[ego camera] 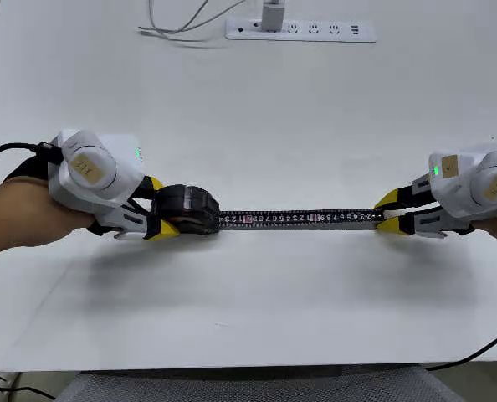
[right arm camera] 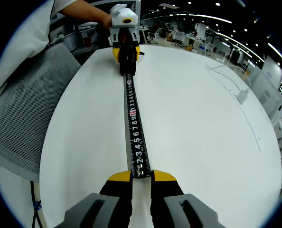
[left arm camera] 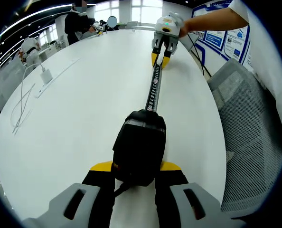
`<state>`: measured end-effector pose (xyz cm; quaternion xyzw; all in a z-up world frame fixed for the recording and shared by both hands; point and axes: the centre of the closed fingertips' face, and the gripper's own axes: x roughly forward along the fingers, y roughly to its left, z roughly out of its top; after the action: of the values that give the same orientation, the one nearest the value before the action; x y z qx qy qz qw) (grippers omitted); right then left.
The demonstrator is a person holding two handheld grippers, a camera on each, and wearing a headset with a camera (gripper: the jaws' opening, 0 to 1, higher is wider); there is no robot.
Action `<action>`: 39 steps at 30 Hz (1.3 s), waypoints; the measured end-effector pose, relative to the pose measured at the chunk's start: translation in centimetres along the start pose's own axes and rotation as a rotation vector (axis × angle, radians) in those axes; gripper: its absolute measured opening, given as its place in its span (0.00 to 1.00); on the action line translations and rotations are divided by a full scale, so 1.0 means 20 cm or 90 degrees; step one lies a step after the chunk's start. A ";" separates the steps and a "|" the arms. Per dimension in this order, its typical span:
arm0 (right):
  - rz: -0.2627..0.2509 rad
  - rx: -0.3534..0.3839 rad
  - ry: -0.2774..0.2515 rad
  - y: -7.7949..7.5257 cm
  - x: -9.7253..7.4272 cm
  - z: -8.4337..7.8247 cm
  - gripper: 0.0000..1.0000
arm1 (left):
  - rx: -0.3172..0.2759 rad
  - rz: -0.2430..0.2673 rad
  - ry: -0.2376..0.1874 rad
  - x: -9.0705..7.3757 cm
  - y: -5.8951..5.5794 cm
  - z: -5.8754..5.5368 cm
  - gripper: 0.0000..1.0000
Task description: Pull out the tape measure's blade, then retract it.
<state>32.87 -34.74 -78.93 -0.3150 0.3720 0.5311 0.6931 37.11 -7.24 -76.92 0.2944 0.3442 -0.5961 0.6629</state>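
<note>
Head view: the black rubber-cased tape measure [ego camera: 188, 209] is held at the white worktop [ego camera: 315, 109], its dark numbered blade [ego camera: 299, 219] drawn out; the blade should be kept straight and level, then fed back slowly.

Left gripper view: the tape measure is clamped between the jaws of the left gripper [left arm camera: 137, 166].

Right gripper view: the blade's tip is pinched by the nearly closed jaws of the right gripper [right arm camera: 141, 176].

At frame left my left hand-held gripper [ego camera: 159, 208] clamps the tape measure [ego camera: 190, 209], while at right my right hand-held gripper [ego camera: 387, 212] pinches its blade [ego camera: 299, 219].
</note>
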 end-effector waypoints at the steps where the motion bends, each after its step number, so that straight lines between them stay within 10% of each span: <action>1: 0.003 -0.002 0.003 0.00 0.00 0.00 0.10 | 0.000 0.001 0.000 0.00 0.00 0.00 0.28; 39: -0.005 0.056 0.003 -0.01 -0.02 0.04 0.20 | 0.006 0.020 0.000 0.01 0.00 0.00 0.38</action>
<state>33.14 -34.36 -78.10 -0.2870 0.3952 0.5108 0.7075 37.12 -7.29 -77.01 0.3029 0.3365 -0.5872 0.6710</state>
